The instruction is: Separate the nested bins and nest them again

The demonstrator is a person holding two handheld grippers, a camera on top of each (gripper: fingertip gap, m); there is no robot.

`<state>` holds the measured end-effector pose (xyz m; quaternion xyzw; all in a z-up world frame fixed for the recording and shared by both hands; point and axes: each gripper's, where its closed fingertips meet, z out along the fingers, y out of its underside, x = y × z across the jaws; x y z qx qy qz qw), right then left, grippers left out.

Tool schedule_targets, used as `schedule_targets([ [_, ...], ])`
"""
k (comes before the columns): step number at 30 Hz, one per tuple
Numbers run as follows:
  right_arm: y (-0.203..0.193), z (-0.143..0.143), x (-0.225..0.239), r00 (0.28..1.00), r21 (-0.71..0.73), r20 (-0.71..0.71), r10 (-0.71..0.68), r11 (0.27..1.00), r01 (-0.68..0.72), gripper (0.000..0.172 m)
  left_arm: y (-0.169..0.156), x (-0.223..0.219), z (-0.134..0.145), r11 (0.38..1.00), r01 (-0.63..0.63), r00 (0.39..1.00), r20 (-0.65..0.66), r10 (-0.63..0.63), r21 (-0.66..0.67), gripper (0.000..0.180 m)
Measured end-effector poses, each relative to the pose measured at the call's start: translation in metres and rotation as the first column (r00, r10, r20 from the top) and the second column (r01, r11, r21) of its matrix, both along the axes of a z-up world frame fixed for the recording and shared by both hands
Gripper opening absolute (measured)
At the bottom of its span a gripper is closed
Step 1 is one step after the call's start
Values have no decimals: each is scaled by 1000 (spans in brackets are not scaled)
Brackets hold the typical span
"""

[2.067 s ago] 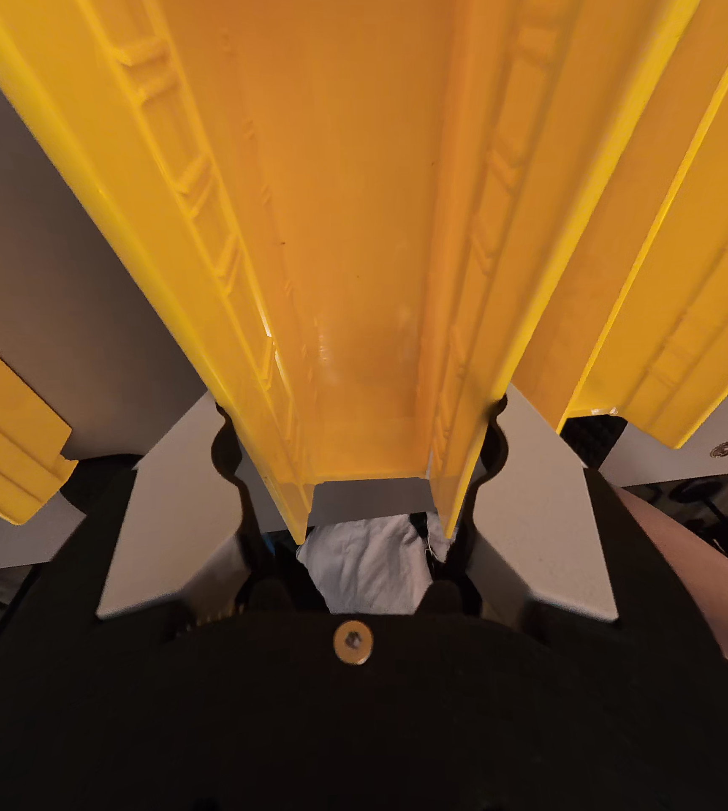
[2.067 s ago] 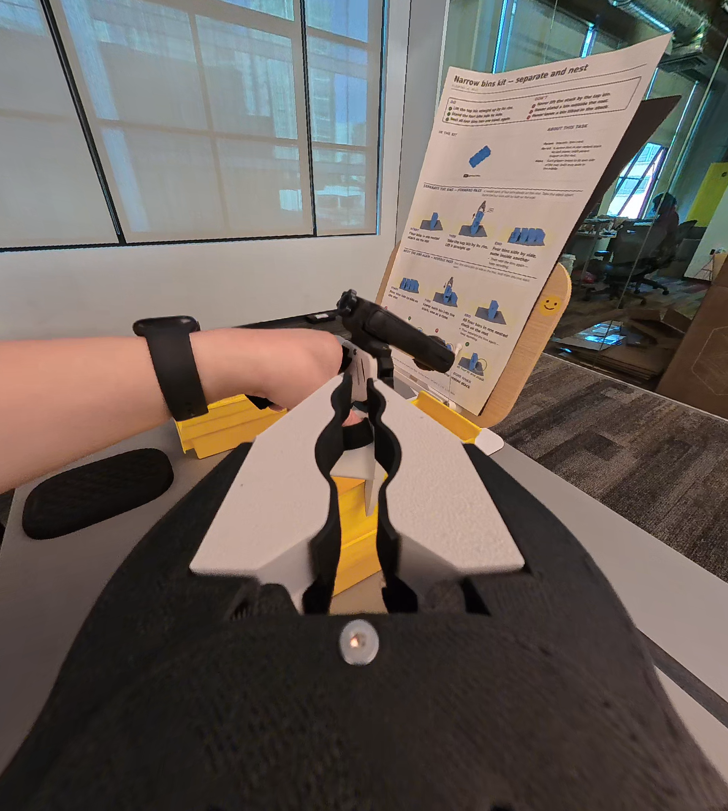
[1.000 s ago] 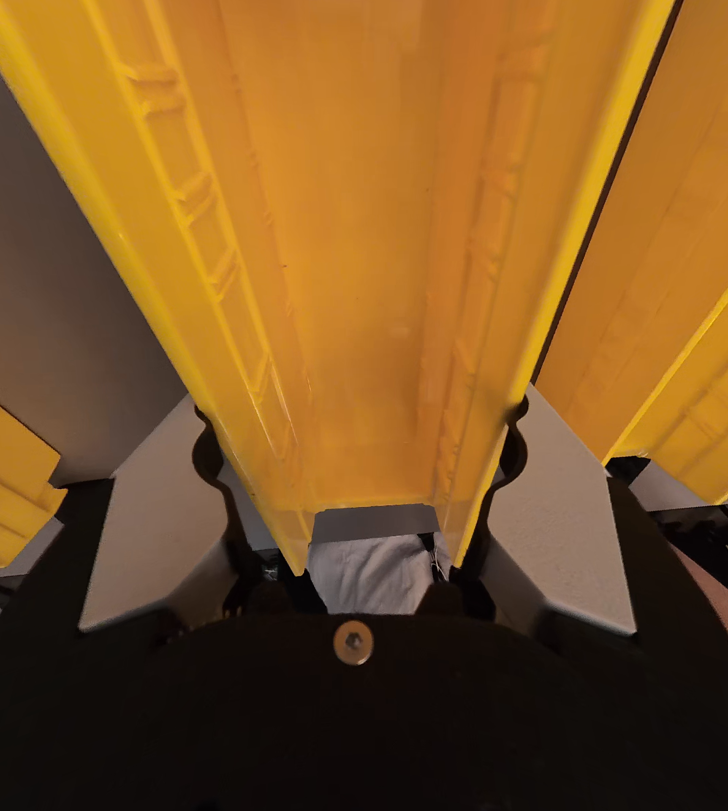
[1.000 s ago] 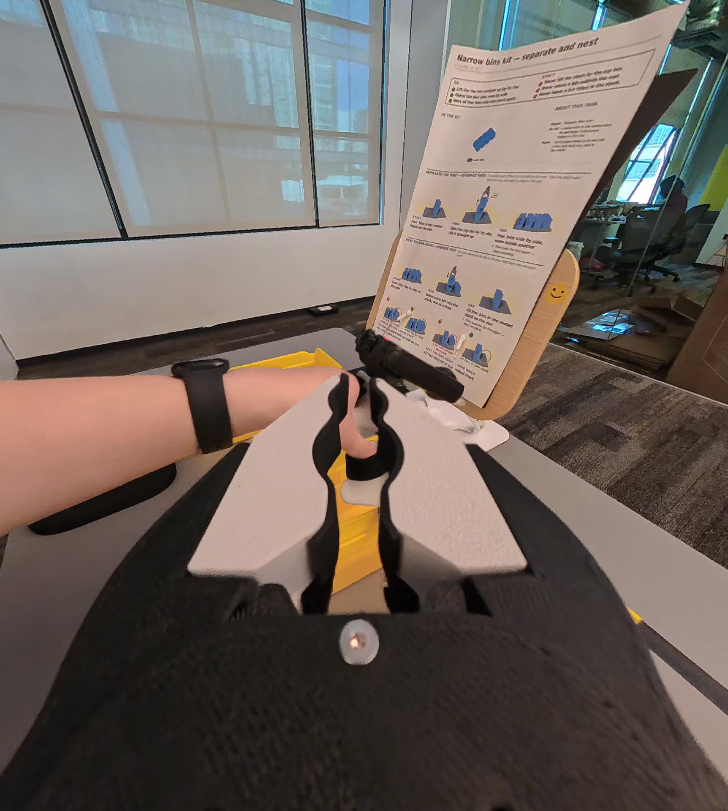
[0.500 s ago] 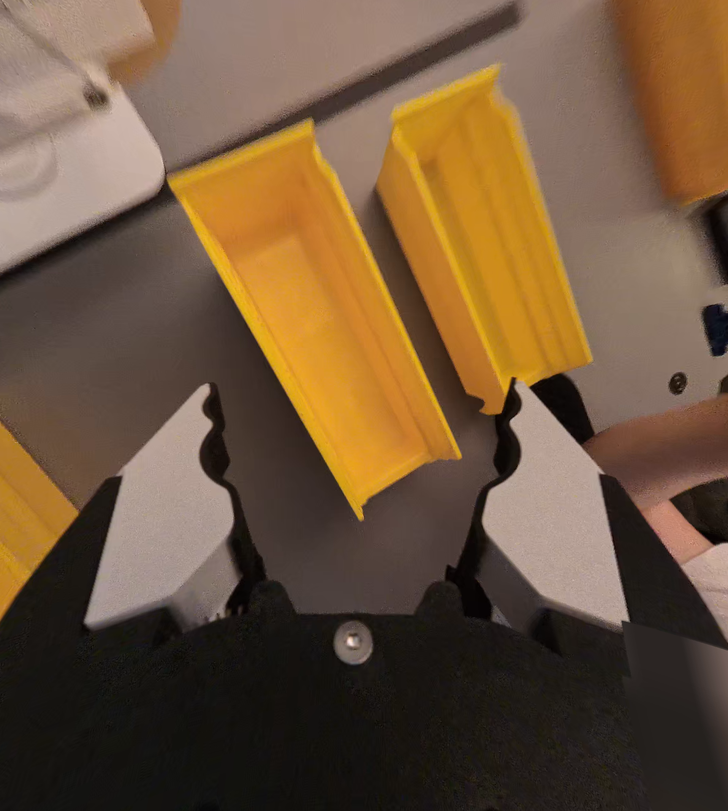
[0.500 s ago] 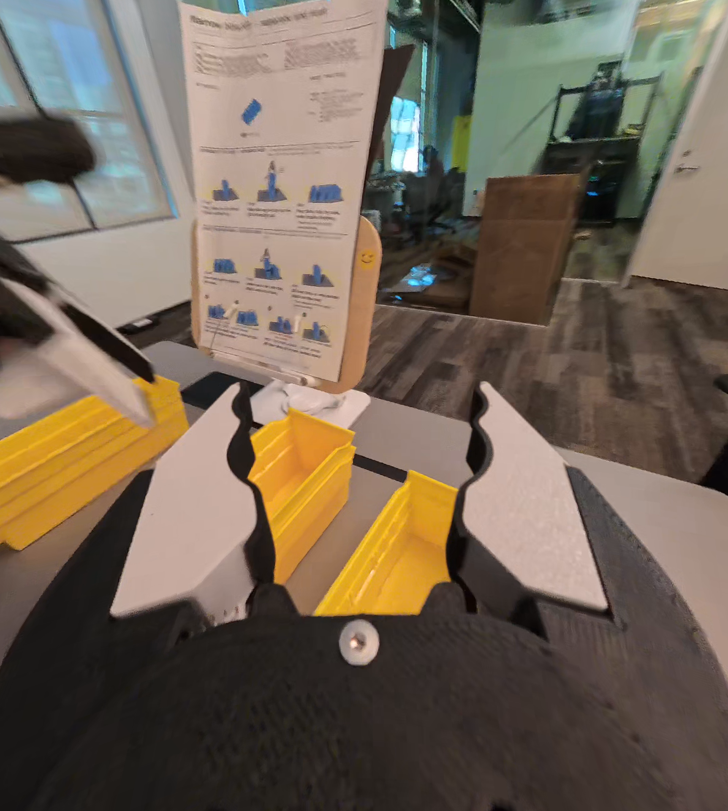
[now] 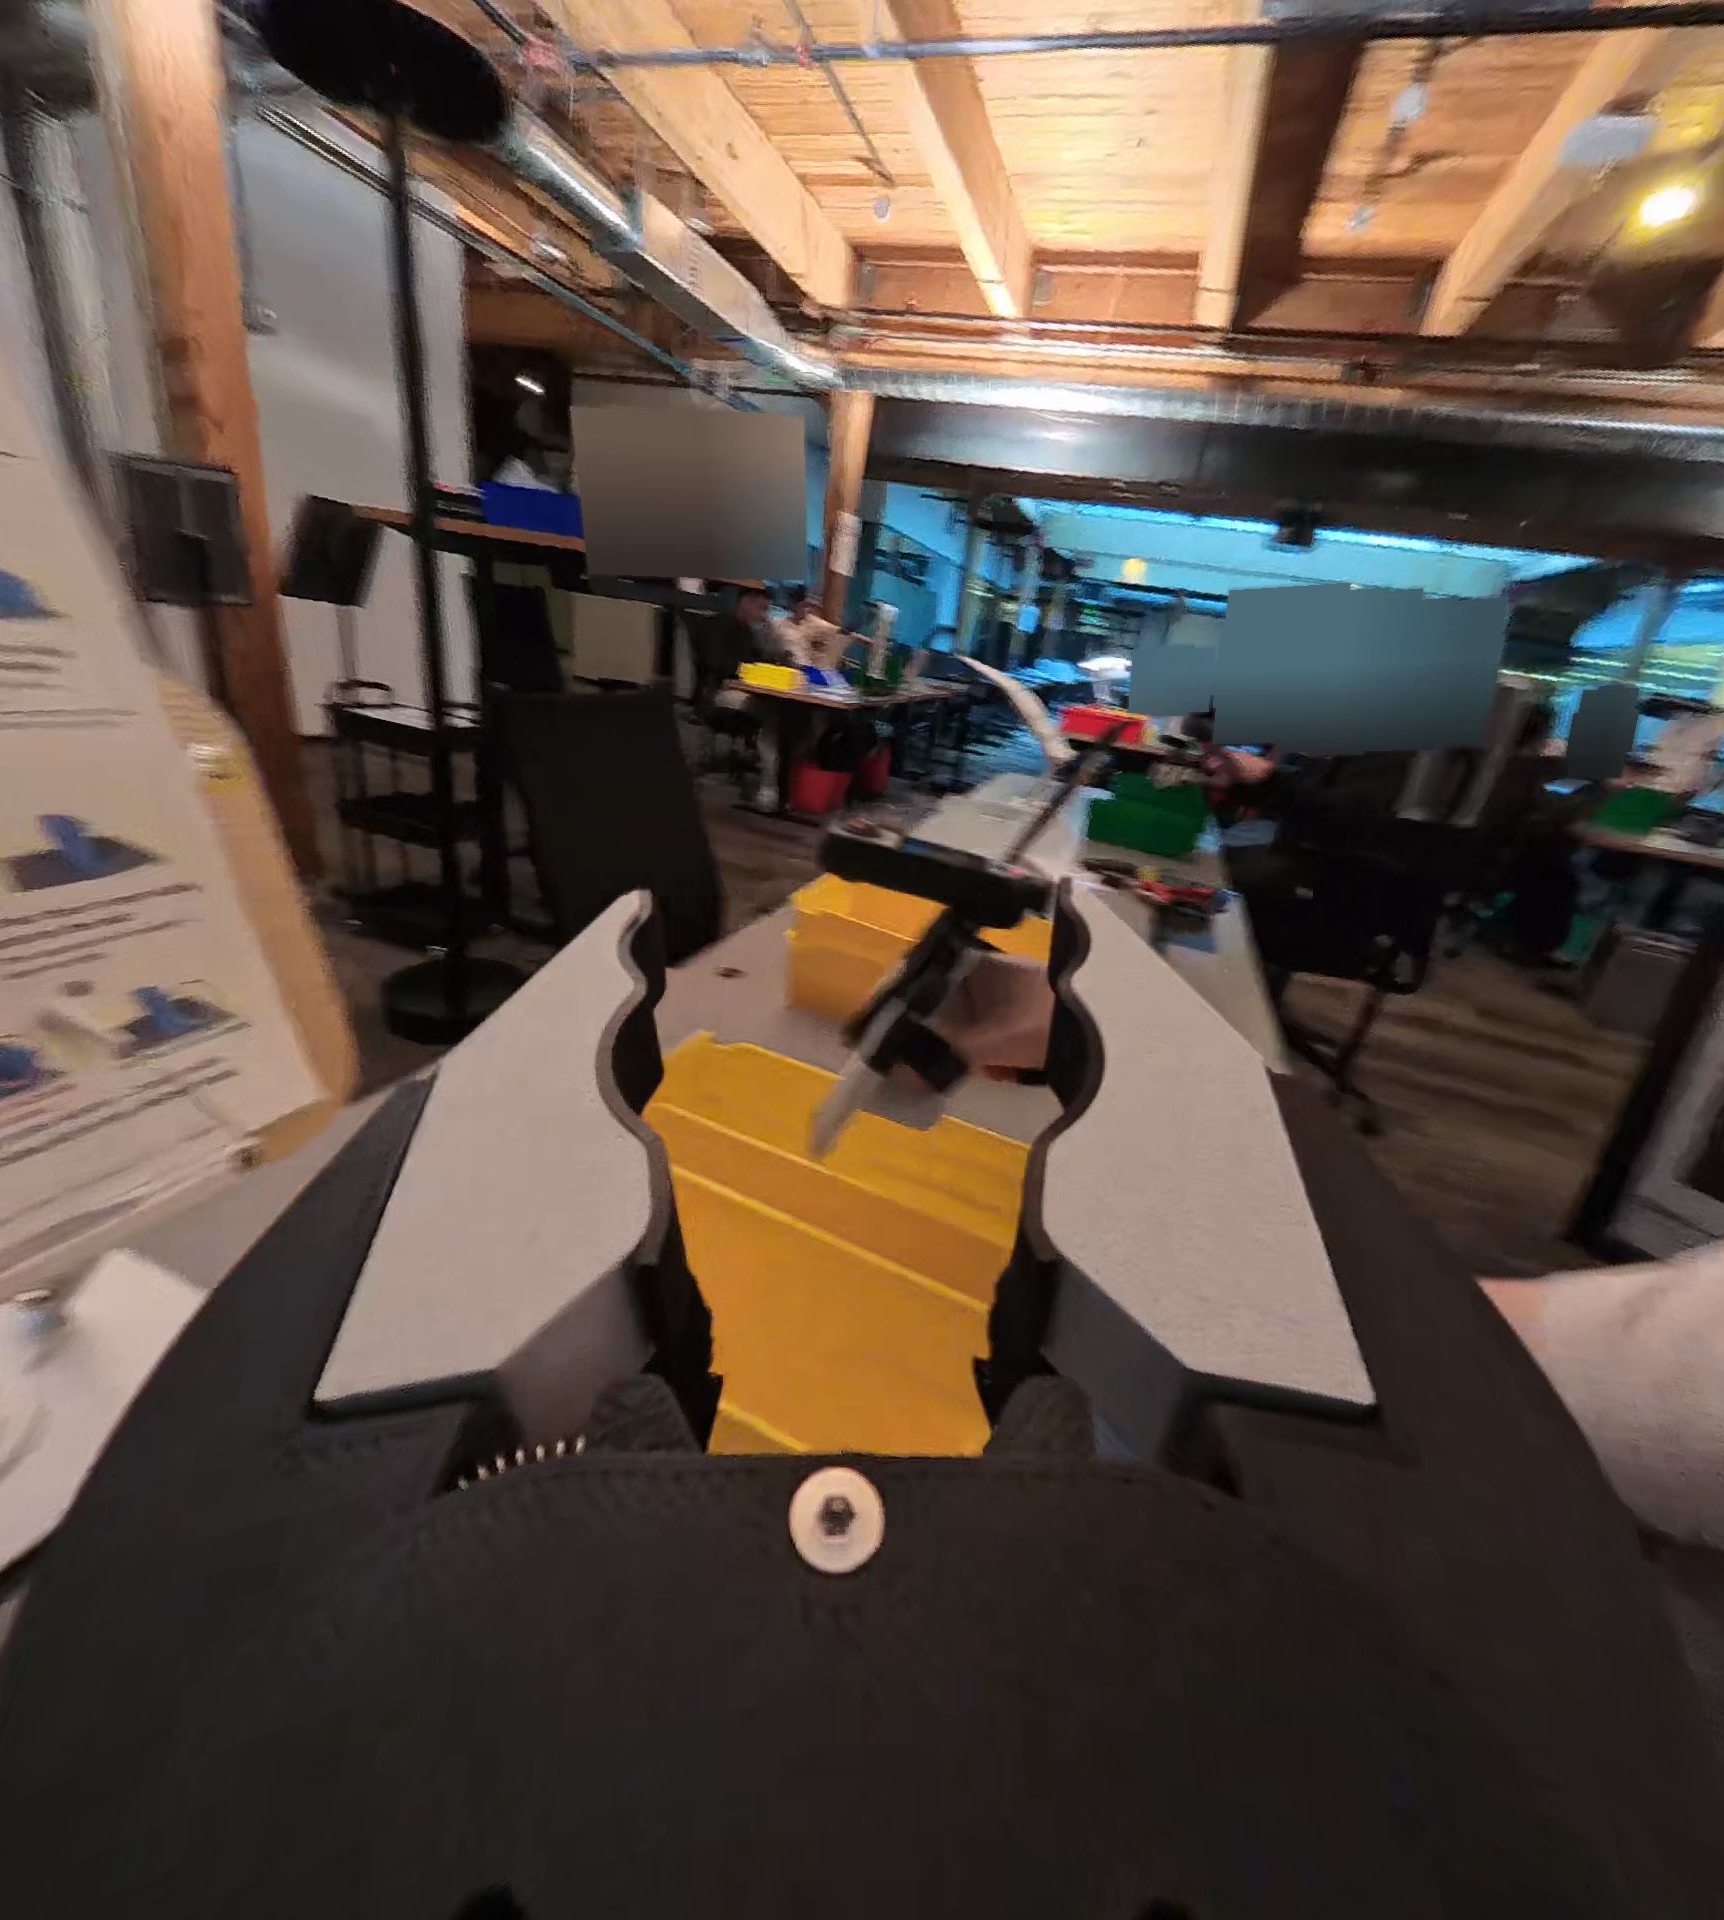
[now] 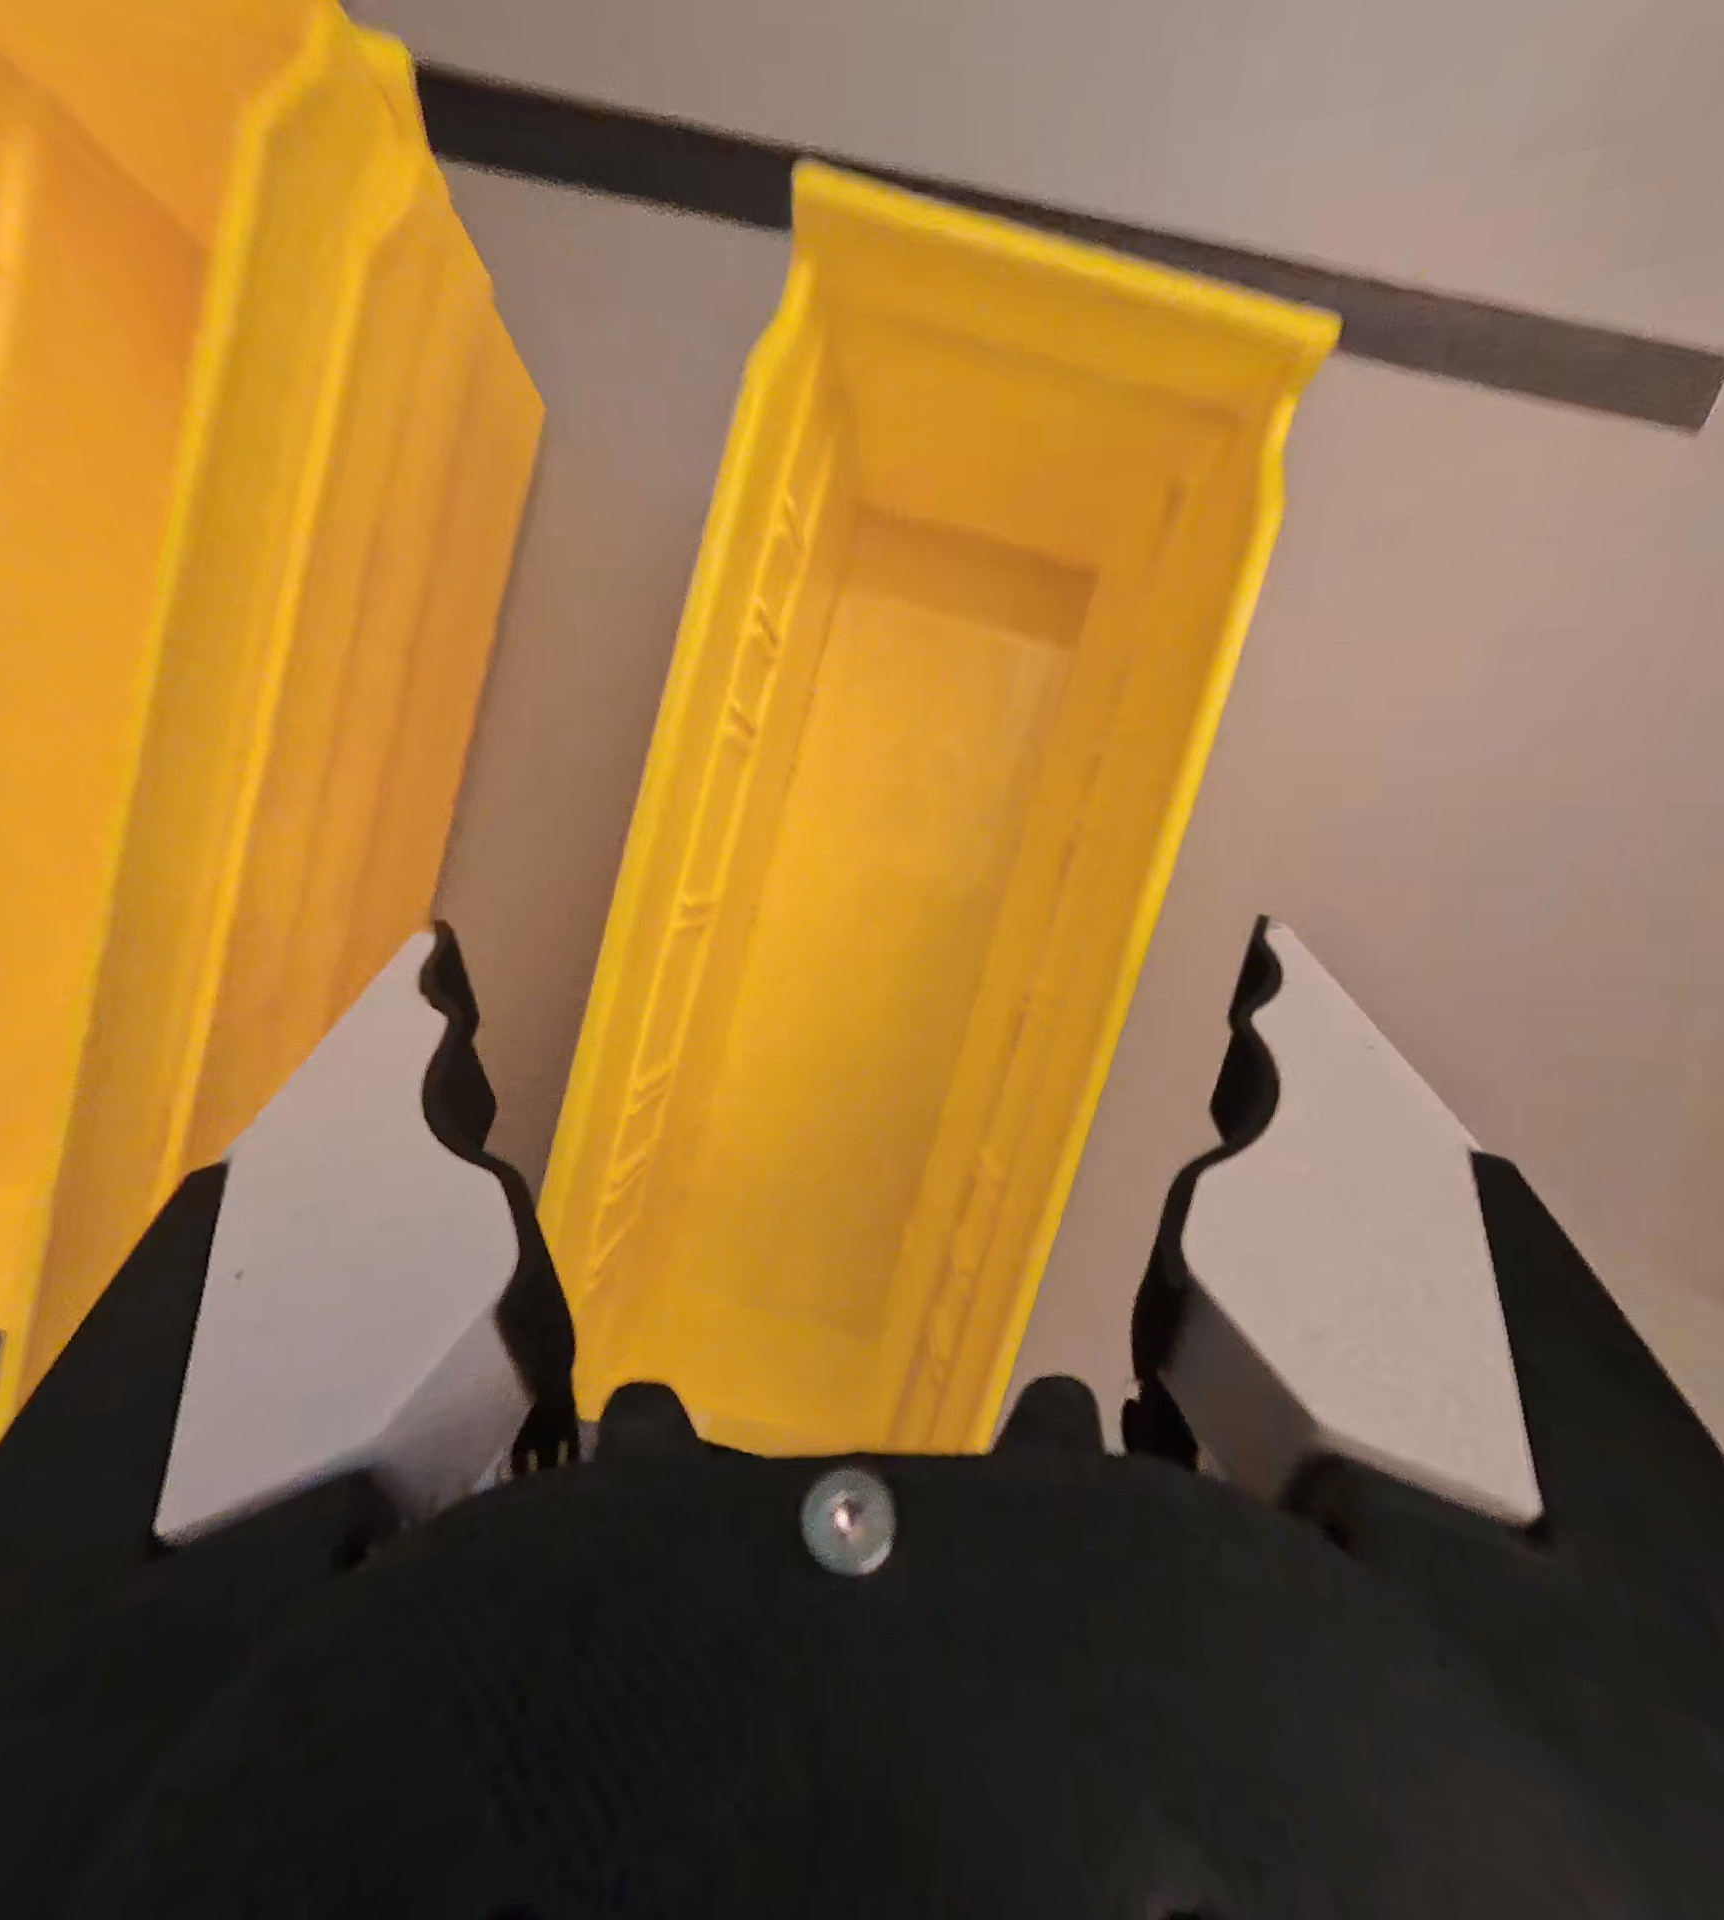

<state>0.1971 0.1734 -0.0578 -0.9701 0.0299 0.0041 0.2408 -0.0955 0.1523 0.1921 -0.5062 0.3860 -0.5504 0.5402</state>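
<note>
In the left wrist view, the left claw (image 7: 850, 1003) stands partly open with nothing between its fingertips. Its grey fingers (image 7: 536, 1164) frame a long yellow plastic bin (image 7: 837, 1278) that lies on the grey tabletop (image 7: 733, 971) below and ahead of them; whether the pads touch this bin cannot be told. Farther along the tabletop stands another yellow plastic bin (image 7: 842, 951). Between the two, the right claw (image 7: 842, 1117) shows with a hand (image 7: 1003, 1023) on its black grip, pointing down over the near bin. A white printed instruction sheet (image 7: 27, 831) on a wooden stand rises at the left. Beyond the tabletop lies a blurred workshop with wooden ceiling beams.

In the right wrist view, the right claw (image 8: 847, 956) is spread wide and looks down into a narrow yellow plastic bin (image 8: 941, 831) resting upright on the grey tabletop (image 8: 1512, 727). The bin's near end sits between the two grey fingers (image 8: 338, 1195), with clear space on either side, so the pads do not press on it and the claw holds nothing. Just to the left, apart from it, lies a second yellow bin (image 8: 162, 623), larger in the picture and cut by the edge. A dark strip (image 8: 1460, 353) crosses the tabletop behind the narrow bin's far end.
</note>
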Motion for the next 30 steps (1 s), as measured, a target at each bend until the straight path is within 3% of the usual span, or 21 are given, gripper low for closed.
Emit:
schedule_targets([
  [2, -4, -12, -3, 1000, -51, -8, -25, 998, 24, 145, 18, -11, 0, 998, -57, 998, -9, 57, -12, 74],
  [8, -16, -42, 3, 991, -175, 27, -134, 975, 137, 144, 10, -30, -4, 992, 98, 995, -16, -99, -78, 72],
  [11, -18, -52, -1, 984, -227, -1, -179, 958, 174, 136, 17, -40, -7, 993, 89, 995, -25, -92, -82, 71],
  [13, -17, -53, 0, 981, -241, 7, -194, 952, 190, 136, 25, -46, -5, 991, 72, 997, 13, -71, -113, 70],
  [19, -23, -48, 0, 976, -299, -44, -213, 935, 191, 112, 17, -76, 20, 986, 128, 980, 169, -108, -107, 61],
  [22, -31, -40, -4, 952, -321, -141, -272, 922, 216, 107, 27, -91, 19, 990, 53, 986, 164, -32, -128, 58],
  [25, -40, -23, -2, 951, -320, -134, -278, 920, 224, 107, 40, -96, 8, 990, -46, 994, 89, 58, -136, 61],
  [30, -53, 40, -15, 965, -301, -26, -260, 923, 241, 110, 28, -96, 12, 984, 46, 992, 120, -26, -170, 60],
])
